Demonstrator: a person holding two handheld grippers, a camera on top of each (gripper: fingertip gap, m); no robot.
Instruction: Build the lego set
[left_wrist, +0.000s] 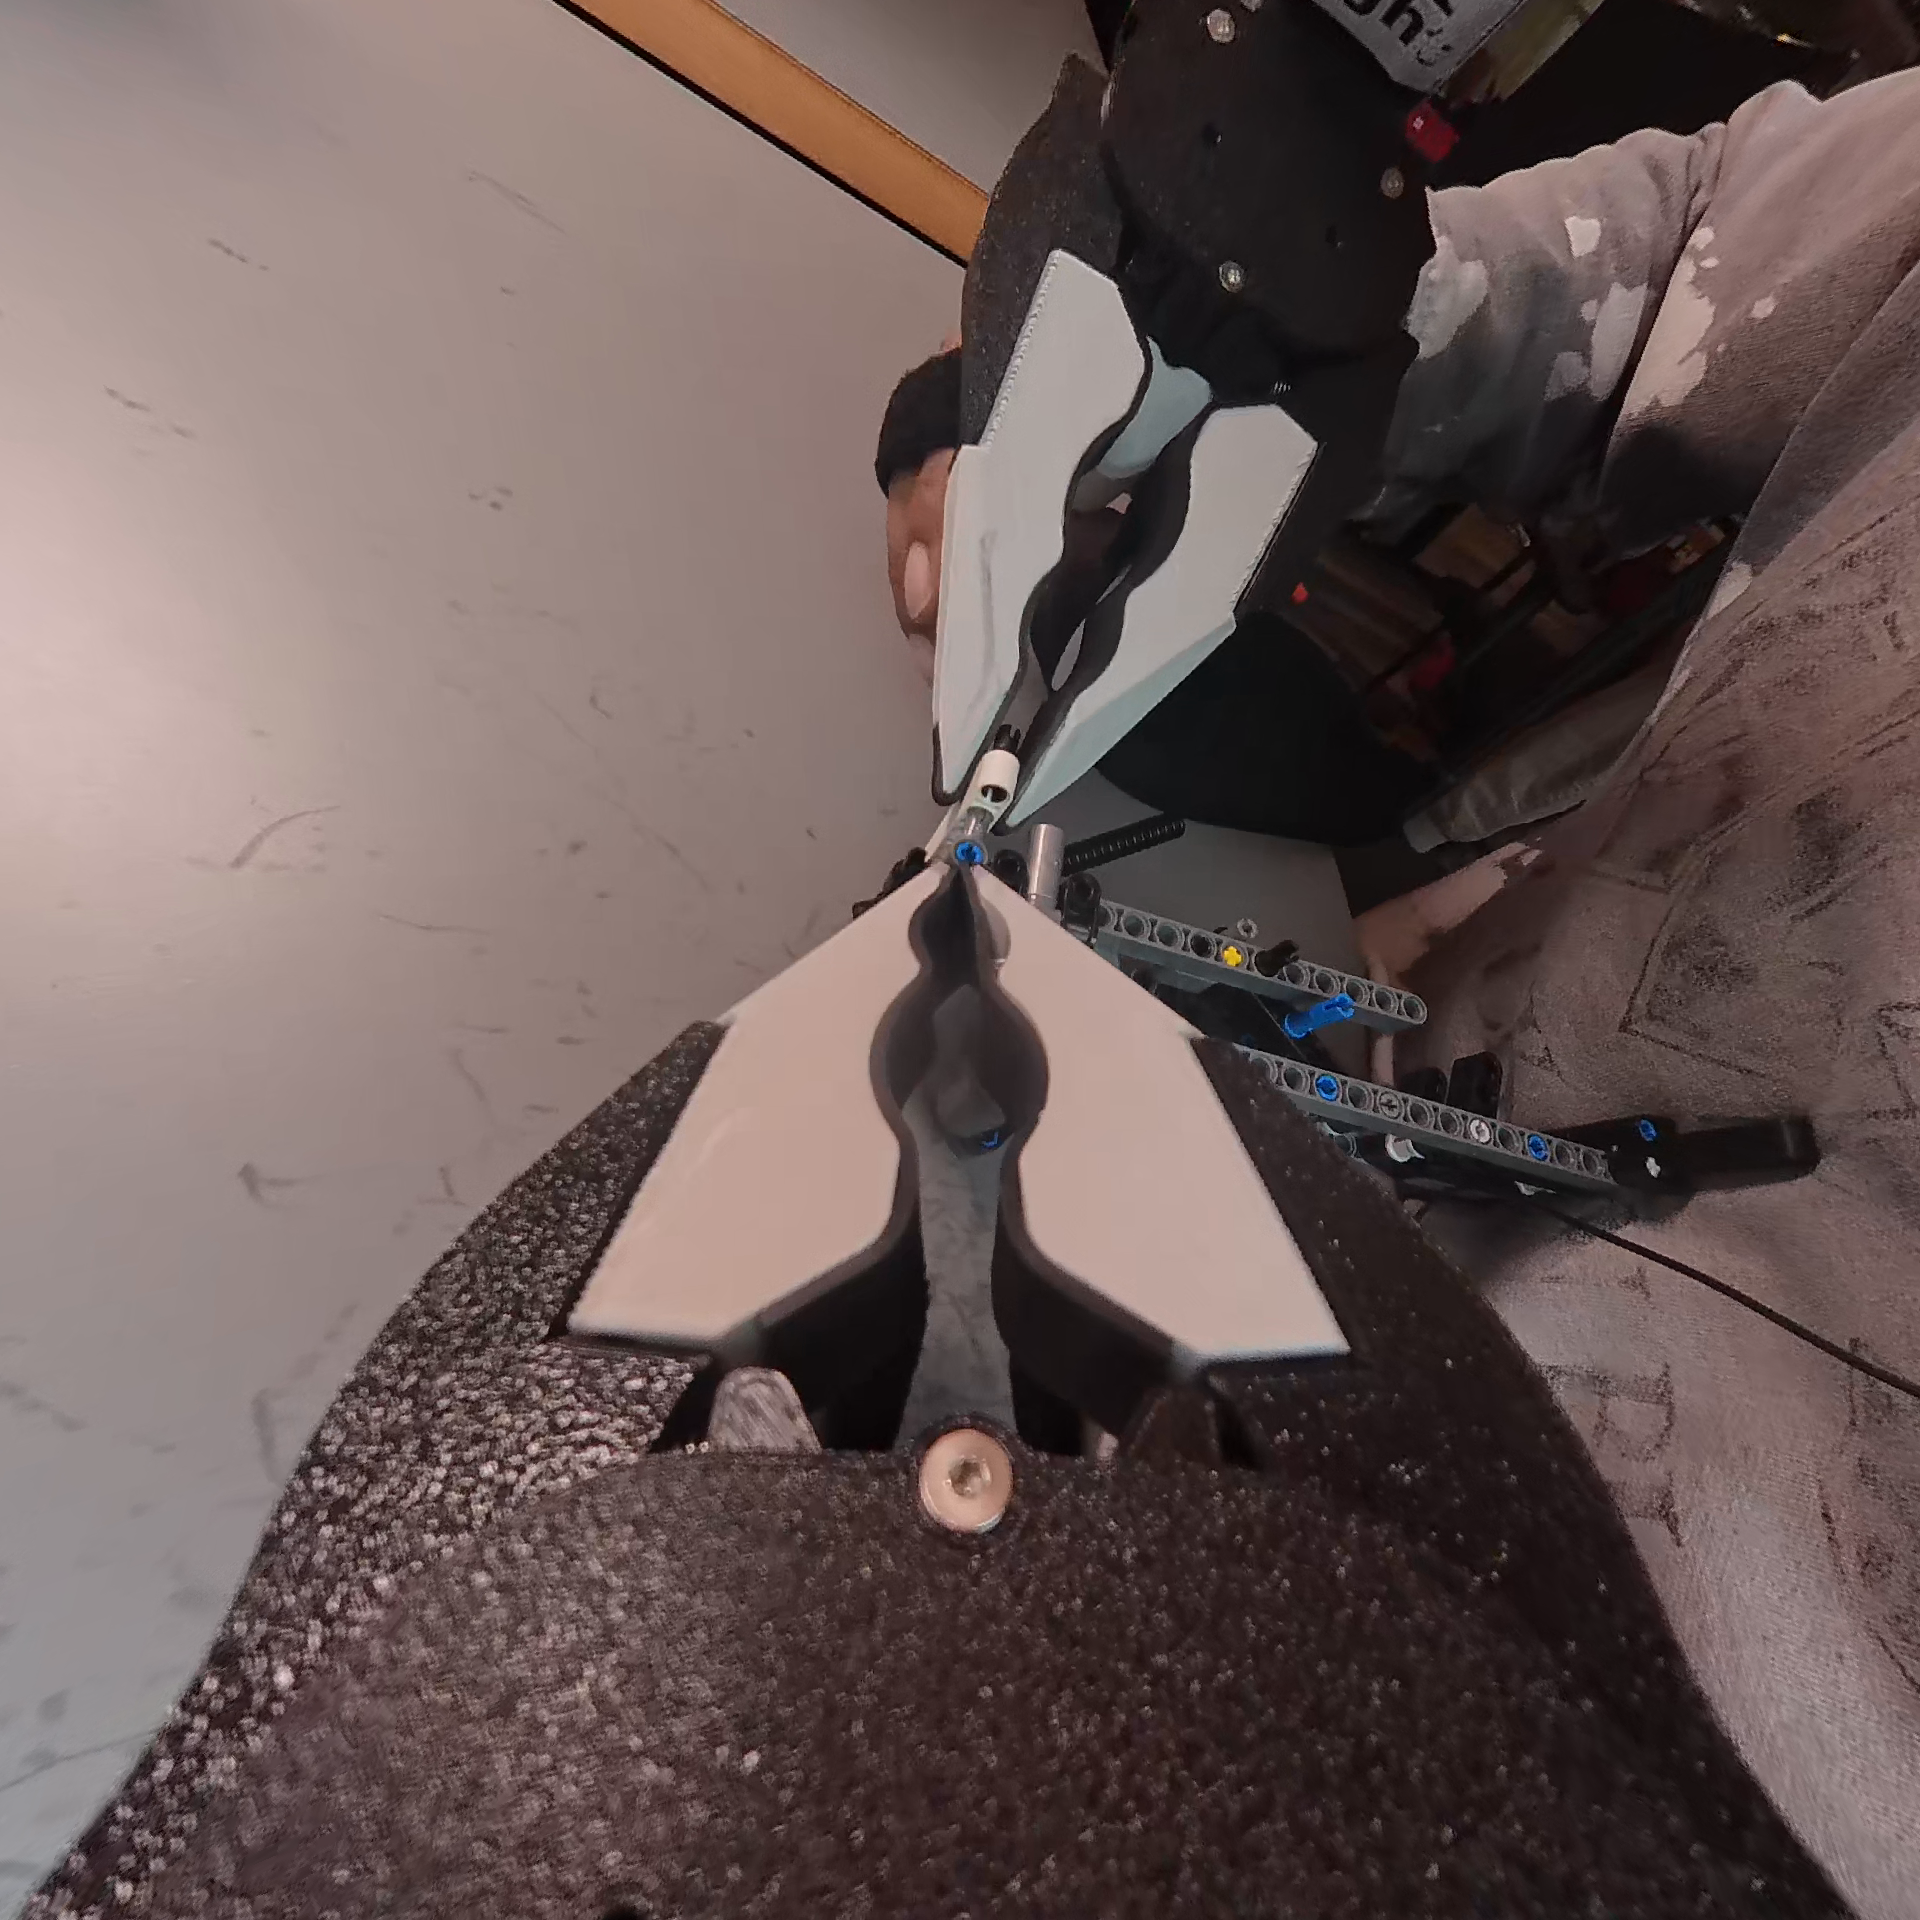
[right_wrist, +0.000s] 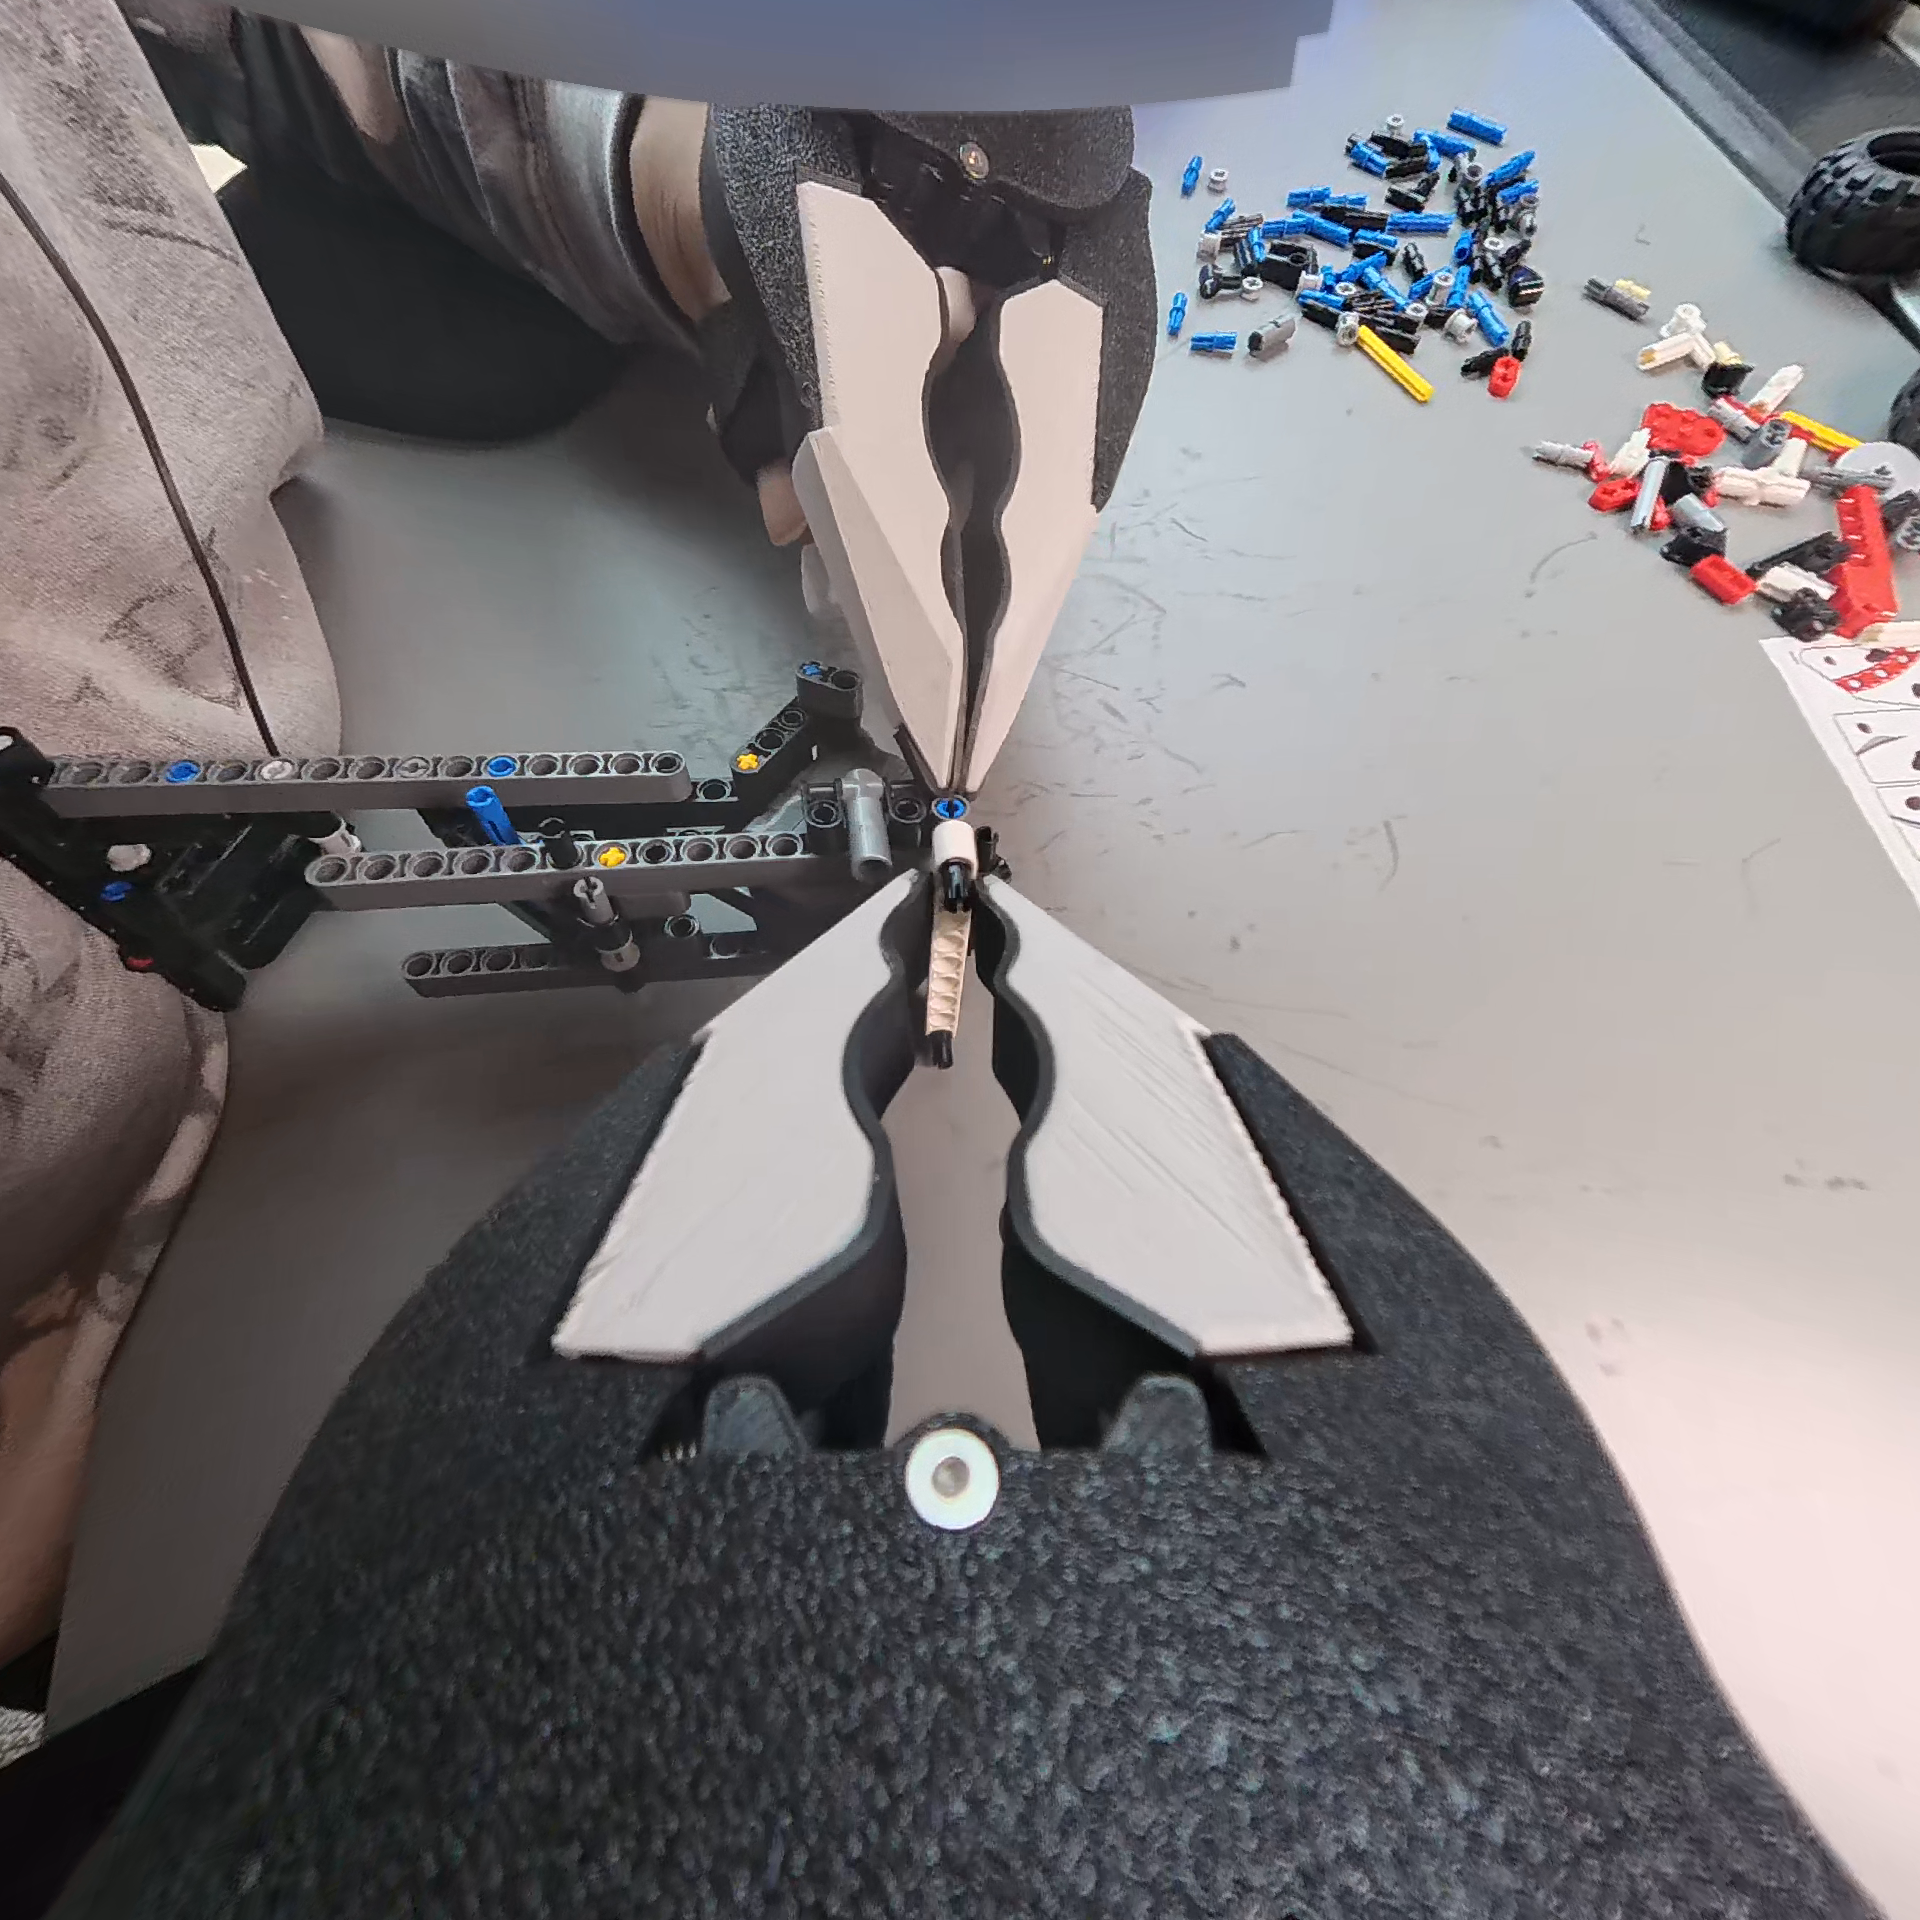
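A small sub-piece is being mated to the end of the half-built frame (right_wrist: 540, 862), a flat lattice of long grey holed beams and black connectors that lies on the grey desk (right_wrist: 1351, 935) and runs off toward the person's lap. The right tongs (right_wrist: 951, 883) are pinched narrow on a slim white beam piece (right_wrist: 949, 971), which carries a black pin and a short white sleeve at its far end and lies lengthwise between the fingers, pointing straight at the frame's end. The left tongs (left_wrist: 961, 873) come in from the opposite side, tips drawn together on the frame's end right beside a blue pin (right_wrist: 948, 808); in the left wrist view they look clamped on the frame, though the contact itself is partly hidden. The two pairs of tips are nearly touching, with the white sleeve and blue pin between them. By my reading, the step in hand is seating the white piece onto that blue pin; the next move calls for a straight push along the pin's axis while the left tongs brace the frame against sliding. Loose parts lie well apart on the desk: a heap of blue and black pins (right_wrist: 1371, 249), a scatter of red and white pieces (right_wrist: 1745, 499), a black tyre (right_wrist: 1860, 208), and an instruction sheet (right_wrist: 1870, 727) at the edge.
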